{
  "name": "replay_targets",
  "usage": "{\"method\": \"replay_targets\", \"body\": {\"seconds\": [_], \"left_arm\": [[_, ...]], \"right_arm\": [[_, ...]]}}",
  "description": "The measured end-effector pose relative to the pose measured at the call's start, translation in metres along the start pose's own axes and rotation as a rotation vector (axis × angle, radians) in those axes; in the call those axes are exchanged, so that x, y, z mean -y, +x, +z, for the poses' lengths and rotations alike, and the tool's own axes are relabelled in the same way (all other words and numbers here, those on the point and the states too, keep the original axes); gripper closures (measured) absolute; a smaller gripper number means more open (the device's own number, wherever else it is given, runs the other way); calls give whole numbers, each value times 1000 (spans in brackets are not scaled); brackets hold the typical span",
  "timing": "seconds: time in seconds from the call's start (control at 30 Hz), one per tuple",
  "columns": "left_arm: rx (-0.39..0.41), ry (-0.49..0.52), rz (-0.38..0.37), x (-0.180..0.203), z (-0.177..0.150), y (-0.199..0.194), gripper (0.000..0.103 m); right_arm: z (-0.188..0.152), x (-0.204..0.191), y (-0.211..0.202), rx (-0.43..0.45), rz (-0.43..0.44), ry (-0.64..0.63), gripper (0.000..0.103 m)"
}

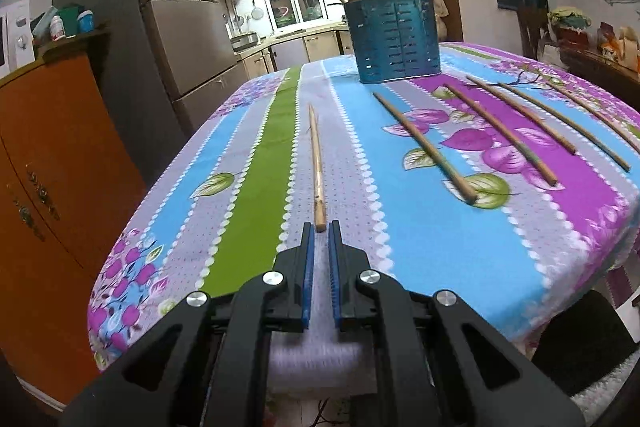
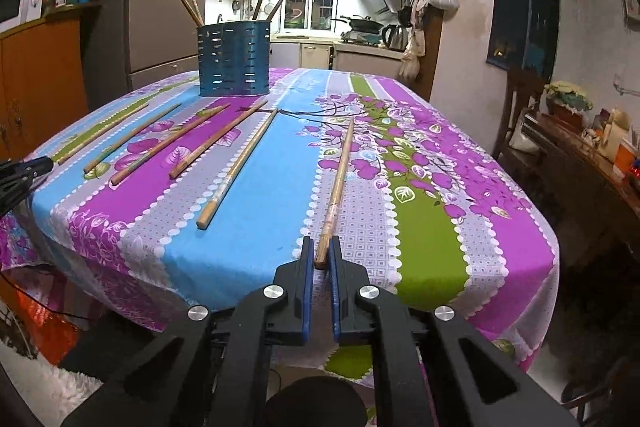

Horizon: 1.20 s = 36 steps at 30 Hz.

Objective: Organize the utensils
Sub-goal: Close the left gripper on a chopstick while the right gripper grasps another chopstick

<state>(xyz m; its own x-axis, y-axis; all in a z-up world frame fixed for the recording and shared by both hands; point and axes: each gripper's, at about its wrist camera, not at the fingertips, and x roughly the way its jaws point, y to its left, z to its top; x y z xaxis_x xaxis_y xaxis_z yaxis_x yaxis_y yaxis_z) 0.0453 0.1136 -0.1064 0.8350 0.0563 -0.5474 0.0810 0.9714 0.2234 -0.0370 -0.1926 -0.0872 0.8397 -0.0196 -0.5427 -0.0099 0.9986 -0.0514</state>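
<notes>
A blue slotted utensil holder (image 1: pixel 394 39) (image 2: pixel 234 61) stands at the far side of the table with several chopsticks upright in it. One pale chopstick (image 1: pixel 317 163) lies on the cloth. Its near end sits right at the tips of my left gripper (image 1: pixel 320 225), whose jaws are shut; I cannot tell whether they pinch it. Several more chopsticks (image 1: pixel 424 143) lie in a row to its right. My right gripper (image 2: pixel 321 241) is shut on the near end of a separate chopstick (image 2: pixel 340 179), which rests along the cloth. The left gripper (image 2: pixel 24 167) shows at the left edge of the right wrist view.
The table has a striped floral cloth (image 1: pixel 400 227) (image 2: pixel 260 227), and both grippers are at its near edge. An orange cabinet (image 1: pixel 48 147) and a fridge (image 1: pixel 180 7) stand to the left. A cluttered side table (image 2: pixel 580 147) is on the right.
</notes>
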Motion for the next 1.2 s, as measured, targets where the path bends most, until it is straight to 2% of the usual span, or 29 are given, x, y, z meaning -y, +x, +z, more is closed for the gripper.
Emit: {"method": "replay_targets", "body": {"seconds": [0.97, 1.2], "left_arm": [[70, -41, -37, -8, 0, 15, 97], [85, -63, -37, -9, -3, 12, 98]], "right_arm": [[-2, -6, 4, 29, -63, 51, 94], [-1, -2, 2, 16, -42, 82, 95]]}}
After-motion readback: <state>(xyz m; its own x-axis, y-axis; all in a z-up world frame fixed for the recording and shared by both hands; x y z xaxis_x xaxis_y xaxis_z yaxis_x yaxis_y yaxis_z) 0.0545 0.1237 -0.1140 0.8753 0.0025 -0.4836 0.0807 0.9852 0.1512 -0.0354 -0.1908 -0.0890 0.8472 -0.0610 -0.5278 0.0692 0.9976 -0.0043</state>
